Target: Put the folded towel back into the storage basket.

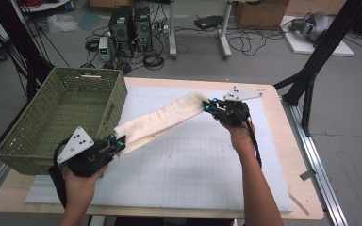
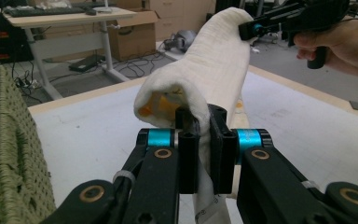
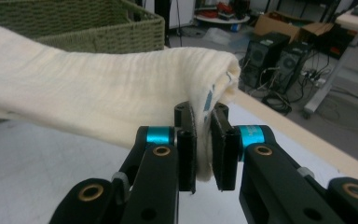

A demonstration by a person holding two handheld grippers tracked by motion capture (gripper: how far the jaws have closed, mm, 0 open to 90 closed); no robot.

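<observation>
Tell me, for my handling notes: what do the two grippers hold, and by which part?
Both hold one cream-coloured cloth, lifted above the table: the left gripper pinches one end, the right gripper the opposite end.

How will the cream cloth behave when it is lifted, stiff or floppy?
Probably floppy: the cream cloth sags and rolls between the left gripper and the right gripper. It seems light, since pinches at its two ends carry it. It is unlikely to slip, being bunched between the pads.

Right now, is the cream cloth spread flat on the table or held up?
Held up: the cloth hangs bunched between the left gripper and right gripper, both shut on its ends.
</observation>
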